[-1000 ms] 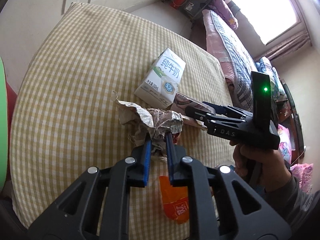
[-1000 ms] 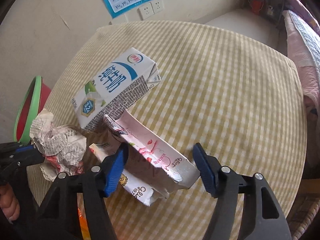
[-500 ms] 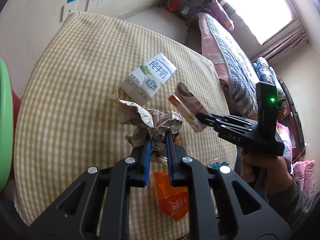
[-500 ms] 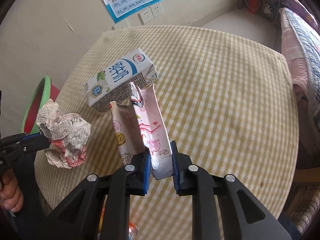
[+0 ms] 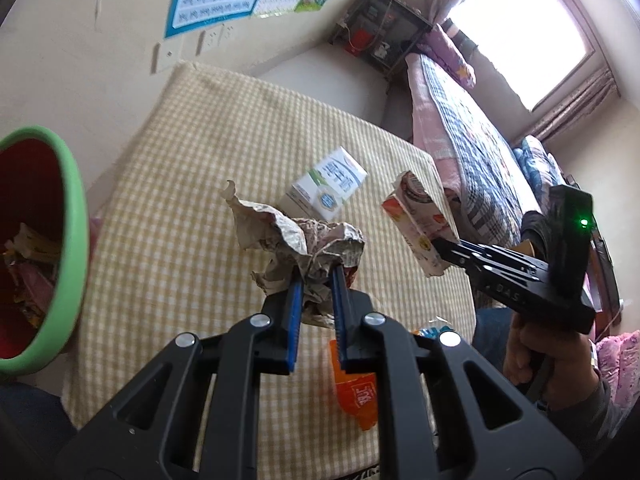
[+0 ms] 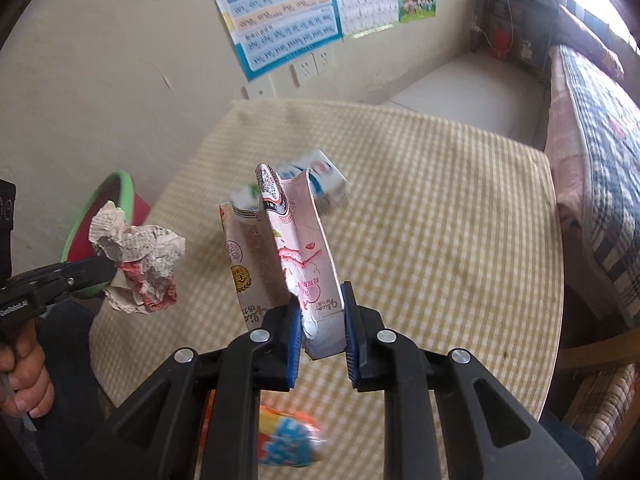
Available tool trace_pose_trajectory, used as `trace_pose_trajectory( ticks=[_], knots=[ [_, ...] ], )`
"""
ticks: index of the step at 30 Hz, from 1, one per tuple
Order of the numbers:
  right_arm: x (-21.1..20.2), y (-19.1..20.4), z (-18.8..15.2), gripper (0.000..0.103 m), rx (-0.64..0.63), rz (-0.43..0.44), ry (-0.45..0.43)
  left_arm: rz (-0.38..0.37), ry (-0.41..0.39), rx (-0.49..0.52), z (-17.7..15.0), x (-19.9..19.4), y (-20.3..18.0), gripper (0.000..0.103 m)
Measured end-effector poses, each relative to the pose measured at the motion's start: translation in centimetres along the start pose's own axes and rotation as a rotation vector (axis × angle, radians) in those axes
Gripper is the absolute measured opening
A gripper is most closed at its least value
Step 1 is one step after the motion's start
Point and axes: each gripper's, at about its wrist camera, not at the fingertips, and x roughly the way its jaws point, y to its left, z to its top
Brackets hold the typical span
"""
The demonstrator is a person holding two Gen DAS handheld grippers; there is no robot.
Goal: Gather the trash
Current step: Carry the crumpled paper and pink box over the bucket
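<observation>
My left gripper [image 5: 316,280] is shut on a crumpled newspaper wad [image 5: 296,236] and holds it above the checked table [image 5: 192,184]. It also shows in the right wrist view [image 6: 138,256]. My right gripper [image 6: 320,312] is shut on a flattened pink carton [image 6: 292,248], lifted off the table; it also shows in the left wrist view [image 5: 420,224]. A white and blue milk carton [image 5: 328,188] lies on the table beyond both. A red bin with a green rim [image 5: 44,240] stands at the left with trash inside.
An orange wrapper [image 5: 356,396] and a colourful wrapper [image 6: 288,436] lie near the table's front edge. A bed [image 6: 596,136] runs along the right. Wall with posters [image 6: 280,8] and sockets lies behind the table.
My right gripper closed on the pink carton and lifted it off the table. My left gripper rose with the newspaper wad and the bin came into view at the left.
</observation>
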Motion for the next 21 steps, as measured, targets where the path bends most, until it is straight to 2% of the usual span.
trace_pose_trajectory(
  ticks=[12,21],
  knots=[
    [-0.7,7.4,3.1,0.018,-0.082,0.046,-0.068,0.067,-0.11,-0.058,0.4,-5.1,3.5,0.013],
    [0.3,13.0,4.8,0.018,-0.145,0.103,-0.077,0.144,-0.185,-0.142,0.3,-9.5,8.7,0.013]
  ],
)
